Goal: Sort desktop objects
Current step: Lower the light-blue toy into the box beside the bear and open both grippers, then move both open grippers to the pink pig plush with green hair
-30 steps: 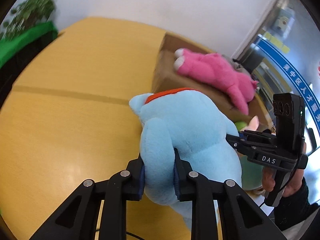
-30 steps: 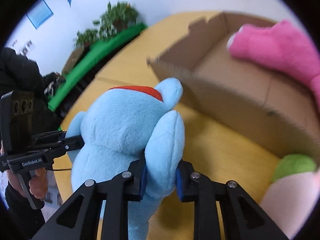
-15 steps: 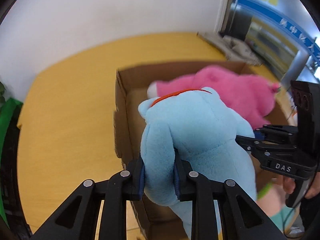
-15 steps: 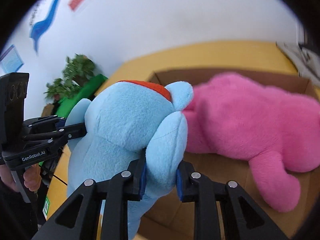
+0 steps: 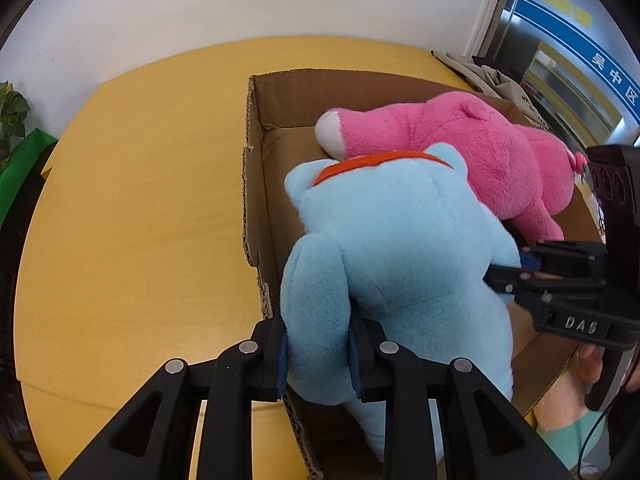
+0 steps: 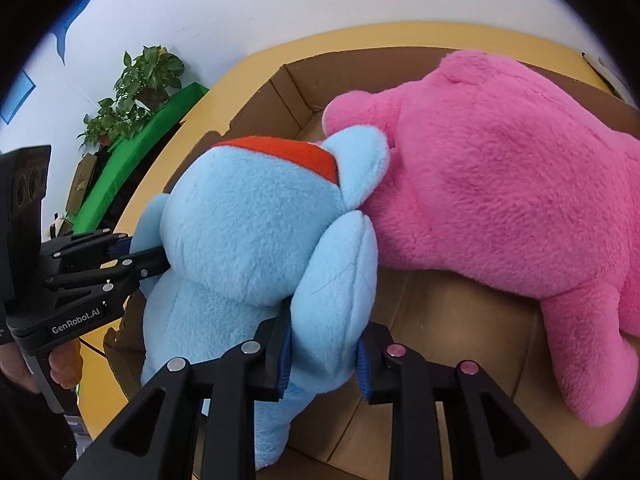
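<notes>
- The blue plush toy (image 5: 400, 264) is hanging between both grippers, directly over the open cardboard box (image 5: 256, 184) — its lower body is already dipping below the box rim in the left wrist view.
- The toy's long axis is running away from both cameras: the red collar (image 5: 380, 160) end is pointing toward the far box wall, and the legs are nearest the grippers.
- The toy is touching the pink plush toy (image 6: 500, 200), which is lying across the box floor; the blue ear is pressing into the pink fur in the right wrist view.
- The left gripper (image 5: 316, 344) is holding one limb of the blue toy. Its jaws are easing apart, yet the blue pads are still pressing on the plush.
- The right gripper (image 6: 324, 354) is holding the opposite limb. Its jaws are likewise opening — the plush is still filling the gap between the pads.
- Both grippers are standing equally near the toy, one on each side, both angled downward toward the box.
- Judgement: the release into the box appears to be under way; the free floor beside the pink toy is lying straight below the load.
- The yellow table (image 5: 140, 220) is carrying the box.
</notes>
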Available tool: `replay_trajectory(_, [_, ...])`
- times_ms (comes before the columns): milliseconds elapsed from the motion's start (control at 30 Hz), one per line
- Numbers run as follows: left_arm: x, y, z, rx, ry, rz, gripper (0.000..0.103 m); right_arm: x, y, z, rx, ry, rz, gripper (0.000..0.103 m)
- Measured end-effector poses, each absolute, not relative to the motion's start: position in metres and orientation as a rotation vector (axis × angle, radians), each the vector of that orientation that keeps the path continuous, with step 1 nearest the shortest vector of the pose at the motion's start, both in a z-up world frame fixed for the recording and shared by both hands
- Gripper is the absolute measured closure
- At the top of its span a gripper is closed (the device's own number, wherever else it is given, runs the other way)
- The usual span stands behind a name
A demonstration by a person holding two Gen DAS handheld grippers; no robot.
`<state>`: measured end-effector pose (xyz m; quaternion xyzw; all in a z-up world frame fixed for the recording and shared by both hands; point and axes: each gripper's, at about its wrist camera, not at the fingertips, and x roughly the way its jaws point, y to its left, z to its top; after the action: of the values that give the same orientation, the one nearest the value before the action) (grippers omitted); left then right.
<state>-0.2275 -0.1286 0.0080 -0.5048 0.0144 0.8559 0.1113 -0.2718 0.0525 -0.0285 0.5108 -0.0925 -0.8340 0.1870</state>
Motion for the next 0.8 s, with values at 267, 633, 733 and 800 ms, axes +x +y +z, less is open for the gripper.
replay_trajectory(267, [-0.184, -0.130, 0.055, -1.327, 0.004, 2.737, 0.006, -0.221, 0.102, -0.005, 1.217, -0.427, -2.568, 0.000])
replay_trajectory(633, [-0.091, -0.073, 0.114, -1.072, -0.078, 2.949, 0.000, -0.129, 0.117, 0.057, 1.030, -0.137, -2.808, 0.000])
replay_trajectory(733, [-0.077, -0.048, 0.108, -1.056, -0.064, 2.919, 0.000, -0.110, 0.122, 0.059, 1.010, -0.059, -2.848, 0.000])
replay_trajectory(800, [-0.069, -0.036, 0.105, -1.051, -0.051, 2.899, 0.000, -0.102, 0.125, 0.059, 1.013, -0.036, -2.866, 0.000])
